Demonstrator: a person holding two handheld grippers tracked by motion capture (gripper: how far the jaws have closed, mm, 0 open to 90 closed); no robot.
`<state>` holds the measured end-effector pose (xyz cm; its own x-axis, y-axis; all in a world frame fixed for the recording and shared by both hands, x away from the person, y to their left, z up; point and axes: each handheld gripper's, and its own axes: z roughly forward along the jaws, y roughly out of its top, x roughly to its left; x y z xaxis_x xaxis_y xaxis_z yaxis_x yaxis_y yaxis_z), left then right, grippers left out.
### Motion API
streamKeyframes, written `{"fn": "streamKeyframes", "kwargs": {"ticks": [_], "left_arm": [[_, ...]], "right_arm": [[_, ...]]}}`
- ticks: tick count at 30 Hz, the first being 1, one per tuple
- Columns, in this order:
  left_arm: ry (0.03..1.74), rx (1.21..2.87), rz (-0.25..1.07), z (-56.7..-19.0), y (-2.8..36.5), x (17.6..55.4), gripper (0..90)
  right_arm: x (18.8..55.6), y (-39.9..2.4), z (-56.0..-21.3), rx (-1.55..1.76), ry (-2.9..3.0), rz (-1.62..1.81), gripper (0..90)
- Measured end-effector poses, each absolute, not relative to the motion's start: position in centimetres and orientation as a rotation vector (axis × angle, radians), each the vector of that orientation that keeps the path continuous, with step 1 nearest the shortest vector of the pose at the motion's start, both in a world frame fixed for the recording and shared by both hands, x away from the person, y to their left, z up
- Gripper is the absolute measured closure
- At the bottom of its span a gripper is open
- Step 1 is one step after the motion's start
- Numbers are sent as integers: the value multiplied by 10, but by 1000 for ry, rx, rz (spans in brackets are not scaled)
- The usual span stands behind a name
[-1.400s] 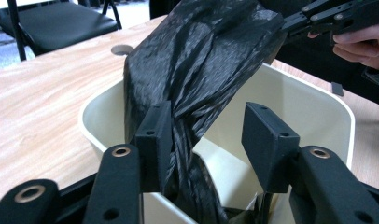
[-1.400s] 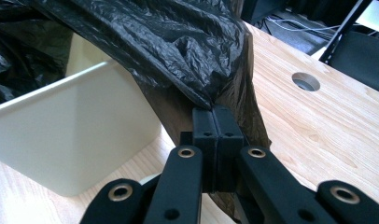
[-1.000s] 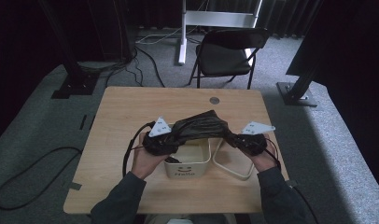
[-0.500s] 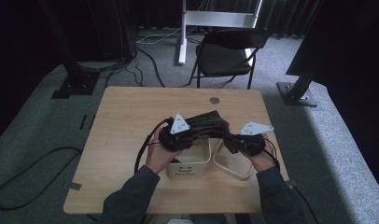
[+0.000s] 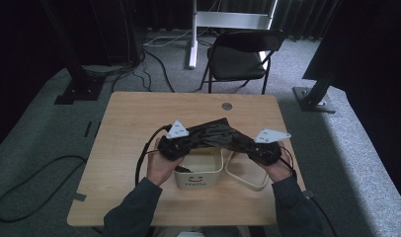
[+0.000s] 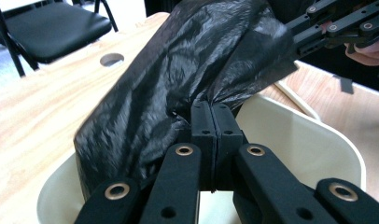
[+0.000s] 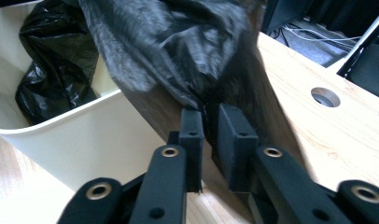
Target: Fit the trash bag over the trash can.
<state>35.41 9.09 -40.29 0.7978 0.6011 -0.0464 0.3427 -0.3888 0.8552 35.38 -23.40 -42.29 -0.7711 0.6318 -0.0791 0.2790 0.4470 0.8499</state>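
Note:
A black plastic bag (image 5: pixel 218 132) hangs stretched between my two grippers above a cream bin (image 5: pixel 198 180) marked "Hello". My left gripper (image 5: pixel 196 139) has just been closing. Its jaws are shut on a fold of the bag (image 6: pixel 178 70), right over the bin's rim (image 6: pixel 309 140). My right gripper (image 5: pixel 242 143) has just been opening. In the right gripper view its jaws (image 7: pixel 211 114) stand slightly apart with the bag's edge (image 7: pixel 178 42) in the gap, and the pads do not press on it. Another crumpled black bag (image 7: pixel 52 70) lies inside the bin (image 7: pixel 85 135).
A cream ring-shaped lid (image 5: pixel 248 177) lies on the wooden table (image 5: pixel 129 128) right of the bin. The table has a round hole (image 5: pixel 227 106) near its far edge. Behind it stand a black folding chair (image 5: pixel 238 61), floor cables and dark stands.
My left gripper went right to the bag, shut on it and drew back left, pulling the bag taut. The right hand stayed put while its jaws parted a little.

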Motion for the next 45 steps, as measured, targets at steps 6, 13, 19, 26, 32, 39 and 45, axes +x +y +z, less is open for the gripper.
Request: {"fn": "streamKeyframes", "kwargs": {"ticks": [6,13,19,26,32,39,45], "left_arm": [[760,1967,279,-411,112,355,898],[774,1957,279,-415,124,351,898],[810,1947,278,-421,136,350,898],[835,1932,283,-423,145,350,897],[845,1929,273,-427,150,350,896],[837,1929,270,-428,152,349,896],[835,1923,267,-428,155,348,896]], "right_arm": [[353,-235,-421,768,2312,1273,726],[353,-234,-421,773,2307,1269,674],[353,-241,-419,787,2286,1273,661],[353,-239,-417,787,2281,1285,607],[356,-234,-417,793,2281,1283,598],[370,-222,-417,834,2269,1282,596],[384,-212,-417,884,2262,1291,595]]}}
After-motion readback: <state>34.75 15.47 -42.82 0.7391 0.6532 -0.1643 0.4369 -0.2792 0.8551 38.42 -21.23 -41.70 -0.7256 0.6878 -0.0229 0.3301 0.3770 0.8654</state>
